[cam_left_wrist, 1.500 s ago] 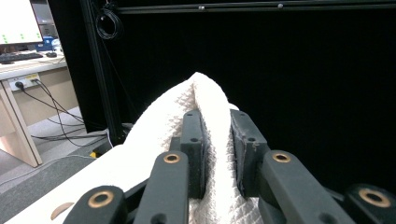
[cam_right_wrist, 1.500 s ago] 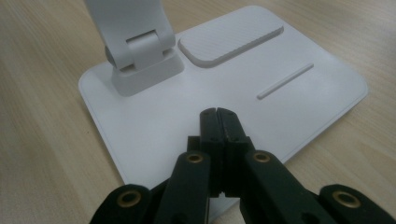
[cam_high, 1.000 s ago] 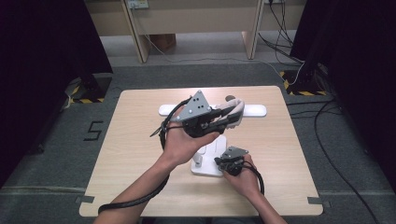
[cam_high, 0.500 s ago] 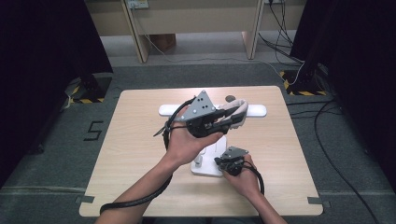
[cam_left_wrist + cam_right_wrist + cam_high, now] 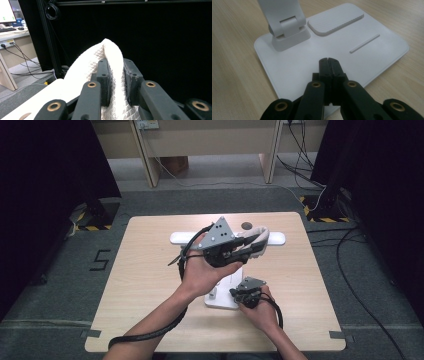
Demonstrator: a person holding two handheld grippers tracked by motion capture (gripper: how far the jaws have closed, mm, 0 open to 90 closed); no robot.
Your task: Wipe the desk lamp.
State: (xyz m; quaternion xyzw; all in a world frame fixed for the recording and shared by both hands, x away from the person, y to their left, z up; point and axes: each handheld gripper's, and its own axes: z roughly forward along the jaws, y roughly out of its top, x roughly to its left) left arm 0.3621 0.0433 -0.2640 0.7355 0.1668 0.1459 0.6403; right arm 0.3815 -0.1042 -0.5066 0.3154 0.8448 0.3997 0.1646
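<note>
The left tongs point(image 5: 250, 246) are clamped on the white cloth point(image 5: 110, 57), held against the lamp's bar point(image 5: 276, 238). The right tongs point(image 5: 328, 62), shut empty, press the lamp base point(image 5: 374, 53). Wiping well probably means steady strokes while bracing the base firmly.

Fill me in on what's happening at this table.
A person works a desk lamp with two handheld grippers. The left gripper is shut on a white cloth, holding it against the lamp's head bar as if wiping it. The right gripper, jaws shut and empty, presses on the lamp's white base, apparently steadying it on the wooden table.
</note>
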